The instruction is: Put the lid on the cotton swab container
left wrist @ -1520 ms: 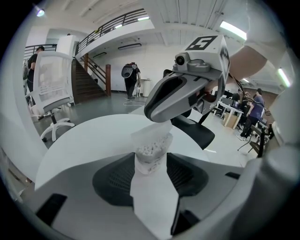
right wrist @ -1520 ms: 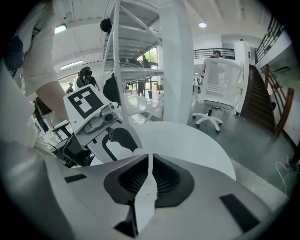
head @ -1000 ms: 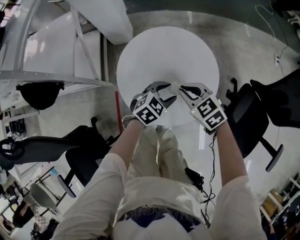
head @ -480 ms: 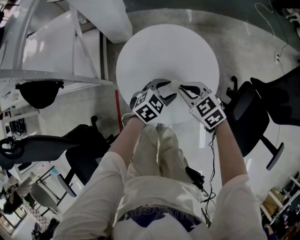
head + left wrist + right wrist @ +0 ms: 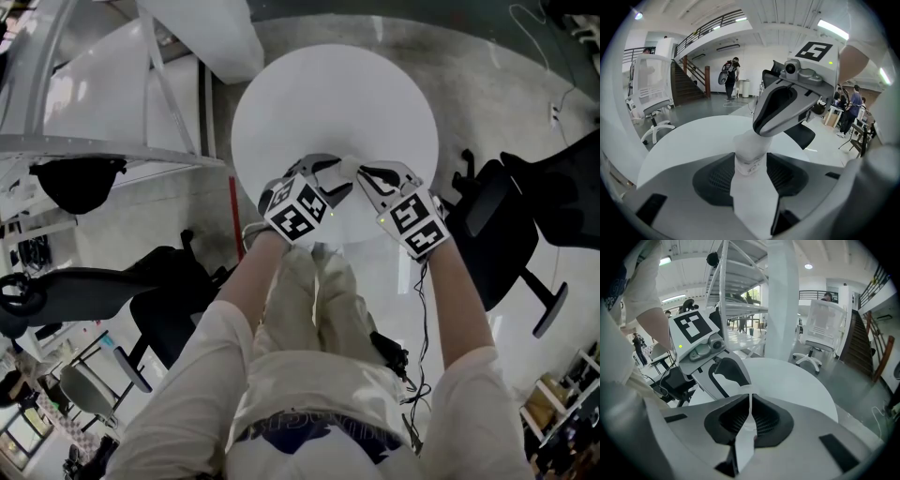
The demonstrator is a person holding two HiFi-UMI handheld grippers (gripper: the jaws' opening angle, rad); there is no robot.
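Both grippers meet over the near edge of the round white table (image 5: 328,94). My left gripper (image 5: 336,178) is shut on the cotton swab container (image 5: 750,157), a small translucent white cylinder with a printed label, held upright between the pads. My right gripper (image 5: 367,178) is shut on the thin white lid (image 5: 750,401), seen edge-on between its pads. In the left gripper view the right gripper (image 5: 780,110) sits directly on top of the container, hiding the container's mouth. The right gripper view shows the left gripper (image 5: 723,376) just behind the lid. Whether the lid is seated on the container is hidden.
Black office chairs stand at the right (image 5: 525,216) and left (image 5: 103,281) of the table. A white shelf frame (image 5: 103,103) is at the far left. A black cable (image 5: 422,319) hangs from the right gripper beside the person's legs.
Both grippers have drifted slightly forward over the table, still pressed together. Nothing was let go.
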